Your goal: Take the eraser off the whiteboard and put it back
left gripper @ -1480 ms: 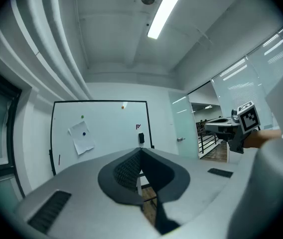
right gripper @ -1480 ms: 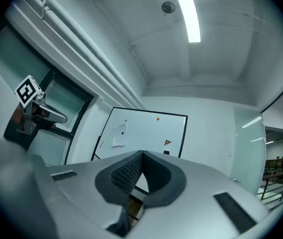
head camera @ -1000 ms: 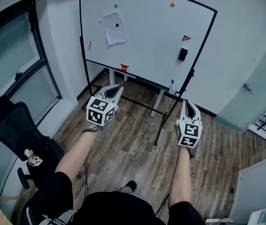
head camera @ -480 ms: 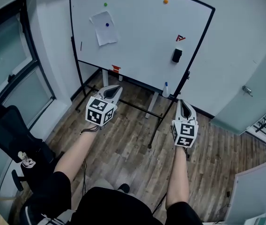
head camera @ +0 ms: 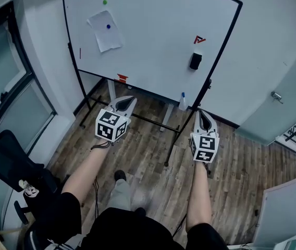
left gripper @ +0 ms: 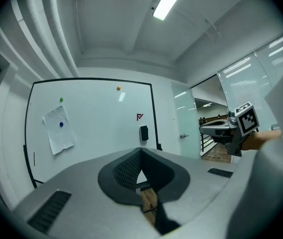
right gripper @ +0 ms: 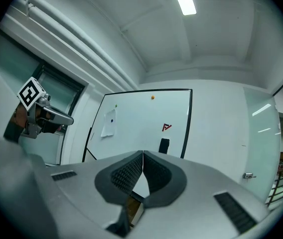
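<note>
A black eraser [head camera: 195,61] sticks to the right part of the whiteboard [head camera: 148,40], under a small red mark. It also shows in the left gripper view as the eraser [left gripper: 143,132] and in the right gripper view as the eraser [right gripper: 164,145]. My left gripper [head camera: 126,102] points at the board's lower edge, its jaws shut with nothing between them. My right gripper [head camera: 201,115] is held level below the eraser and well short of it, jaws shut and empty. Both grippers are some way back from the board.
A sheet of paper [head camera: 104,30] hangs on the board by a blue magnet, with green and orange magnets above. A bottle [head camera: 182,102] and a red item [head camera: 122,78] sit on the board's tray. The stand's legs [head camera: 169,139] cross the wood floor. A black chair [head camera: 12,165] is left, a door [head camera: 278,98] right.
Both grippers and the person have moved toward the whiteboard, which now looms larger and has shifted left in the head view. The jaws stayed shut.
</note>
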{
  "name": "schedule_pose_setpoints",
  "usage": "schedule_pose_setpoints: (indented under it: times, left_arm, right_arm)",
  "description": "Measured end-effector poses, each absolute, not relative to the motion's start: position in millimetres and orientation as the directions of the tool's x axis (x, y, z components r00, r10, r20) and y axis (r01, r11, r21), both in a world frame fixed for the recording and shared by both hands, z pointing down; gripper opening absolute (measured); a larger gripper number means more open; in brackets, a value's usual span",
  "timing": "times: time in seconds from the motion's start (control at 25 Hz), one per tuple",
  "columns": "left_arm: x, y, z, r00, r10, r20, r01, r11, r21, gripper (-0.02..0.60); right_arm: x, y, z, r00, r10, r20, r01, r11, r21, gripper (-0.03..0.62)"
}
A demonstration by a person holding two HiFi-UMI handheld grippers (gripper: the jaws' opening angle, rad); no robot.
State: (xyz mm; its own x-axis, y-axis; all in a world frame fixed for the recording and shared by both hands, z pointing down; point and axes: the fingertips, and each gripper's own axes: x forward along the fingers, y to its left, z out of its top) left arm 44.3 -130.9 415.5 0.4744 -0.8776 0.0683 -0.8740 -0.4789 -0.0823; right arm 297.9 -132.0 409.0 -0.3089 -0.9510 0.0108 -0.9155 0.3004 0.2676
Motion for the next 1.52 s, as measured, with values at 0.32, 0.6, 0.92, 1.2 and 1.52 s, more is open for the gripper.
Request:
schedule_pose_setpoints:
  times: [0.32, 0.6, 0.92, 1.2, 1.52]
  left_arm:
    - [35, -245, 404, 0.527, -0.848, 0.044, -0.845, -0.529, -0.078, 0.02]
    - [7, -332, 390, 0.56, -0.828, 0.038, -0.823, -0.56, -0.091, 0.02]
    - [-17, -403, 394, 0.605, -0.795, 0.039, -0.792, -0.607, -0.073, 0.02]
    - [-15, -438, 398, 0.635, -0.772, 0.031, -0.771, -0.635, -0.05, 0.02]
    - [8, -464, 396, 0.655, -0.755, 0.031, -0.753, -0.656, -0.044, 0.02]
  right_arm:
    - [281, -232, 392, -0.273, -0.962, -0.002, -0.921, 0.261, 0.29, 0.025]
    - [259, -312, 381, -0.224, -0.975, -0.01, -0.942, 0.213, 0.26, 0.025]
    - [239, -374, 382, -0.154, -0.988, -0.013, -0.961, 0.147, 0.236, 0.025]
    - [237, -402, 387, -0.114, -0.994, -0.002, -0.967, 0.11, 0.228, 0.025]
    - [258, -433, 391, -0.073, -0.997, 0.008, -0.979, 0.073, 0.19, 0.025]
